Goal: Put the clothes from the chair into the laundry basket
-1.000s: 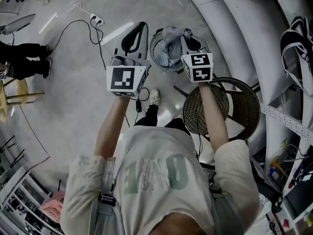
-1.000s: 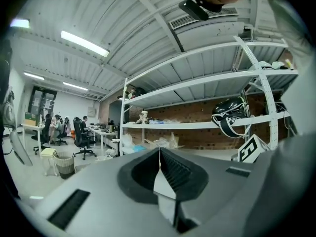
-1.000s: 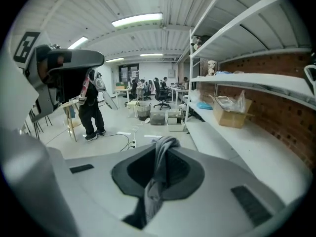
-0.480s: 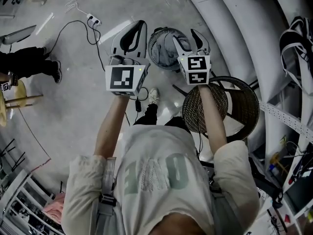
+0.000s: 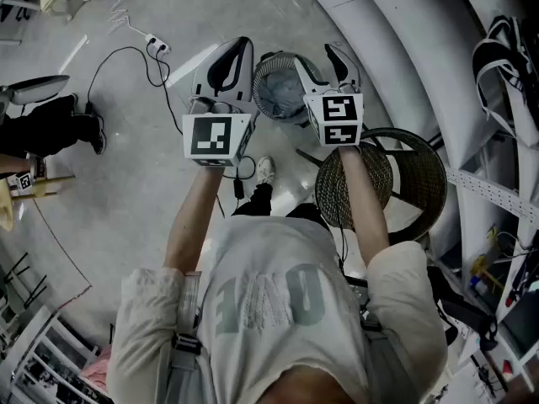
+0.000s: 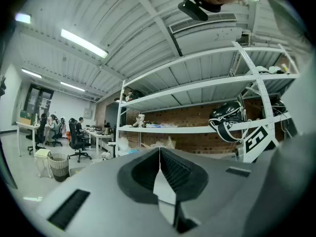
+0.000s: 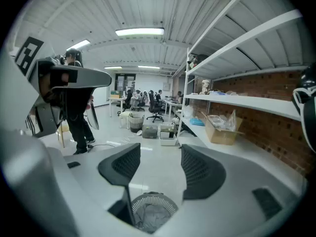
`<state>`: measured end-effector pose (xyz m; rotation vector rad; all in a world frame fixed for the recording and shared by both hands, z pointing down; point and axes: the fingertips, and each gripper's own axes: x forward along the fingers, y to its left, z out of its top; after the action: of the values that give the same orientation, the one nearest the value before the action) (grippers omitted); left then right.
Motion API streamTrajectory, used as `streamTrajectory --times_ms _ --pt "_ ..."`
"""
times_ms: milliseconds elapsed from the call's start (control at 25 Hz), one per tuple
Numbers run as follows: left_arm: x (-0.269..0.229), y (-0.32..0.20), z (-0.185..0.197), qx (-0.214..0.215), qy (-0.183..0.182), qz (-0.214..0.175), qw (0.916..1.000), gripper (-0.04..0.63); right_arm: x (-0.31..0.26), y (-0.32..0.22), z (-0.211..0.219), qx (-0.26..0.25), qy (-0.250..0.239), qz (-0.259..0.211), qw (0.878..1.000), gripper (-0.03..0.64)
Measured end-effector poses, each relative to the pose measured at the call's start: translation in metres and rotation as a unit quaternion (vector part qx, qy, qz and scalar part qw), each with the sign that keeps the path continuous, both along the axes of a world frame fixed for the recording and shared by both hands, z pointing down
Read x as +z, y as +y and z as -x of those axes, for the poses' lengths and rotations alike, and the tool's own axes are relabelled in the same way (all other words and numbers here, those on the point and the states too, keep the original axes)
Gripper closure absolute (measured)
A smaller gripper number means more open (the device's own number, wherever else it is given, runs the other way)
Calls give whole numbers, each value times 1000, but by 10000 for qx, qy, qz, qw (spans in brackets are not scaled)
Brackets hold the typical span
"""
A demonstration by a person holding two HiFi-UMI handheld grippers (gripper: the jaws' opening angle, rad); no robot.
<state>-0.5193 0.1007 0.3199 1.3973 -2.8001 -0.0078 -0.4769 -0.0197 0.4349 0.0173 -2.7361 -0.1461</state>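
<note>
A round wire laundry basket stands on the floor ahead of me, with a grey garment lying inside it. My right gripper hovers over the basket's right rim, jaws open and empty. In the right gripper view the basket and the clothes show just below the spread jaws of the right gripper. My left gripper hangs left of the basket, shut and empty; the left gripper faces the shelves. The wicker chair under my right arm has a bare seat.
A power strip and cable lie on the floor at the far left. A person in dark clothes stands at the left, also seen as a person. White shelving runs along the right, with a cardboard box.
The right gripper was shut on the grey garment above the basket. It has opened and the garment now lies in the basket. The person at the left has shifted a little.
</note>
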Motion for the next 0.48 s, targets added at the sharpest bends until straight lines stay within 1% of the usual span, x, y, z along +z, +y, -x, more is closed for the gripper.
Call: streamTrajectory --times_ms 40,80,120,160,320,480 --pt "-1 1 0 31 1 -9 10000 577 -4 0 -1 38 -29 -21 10000 350" --pt "-2 2 0 69 7 -16 10000 577 -11 0 -2 110 -93 -47 9999 380" --pt "-5 4 -1 106 10 -33 9999 577 -20 0 -4 215 -213 -66 9995 498" --pt "-10 6 -2 140 1 -59 9999 577 -32 0 -5 330 -384 -68 9987 580" --pt "-36 -1 -17 292 -177 -116 9993 577 -105 -1 -21 660 -1237 -149 9900 595" --pt "-74 -17 -47 542 -352 -352 9973 577 -187 4 -54 748 -2032 -223 9760 595"
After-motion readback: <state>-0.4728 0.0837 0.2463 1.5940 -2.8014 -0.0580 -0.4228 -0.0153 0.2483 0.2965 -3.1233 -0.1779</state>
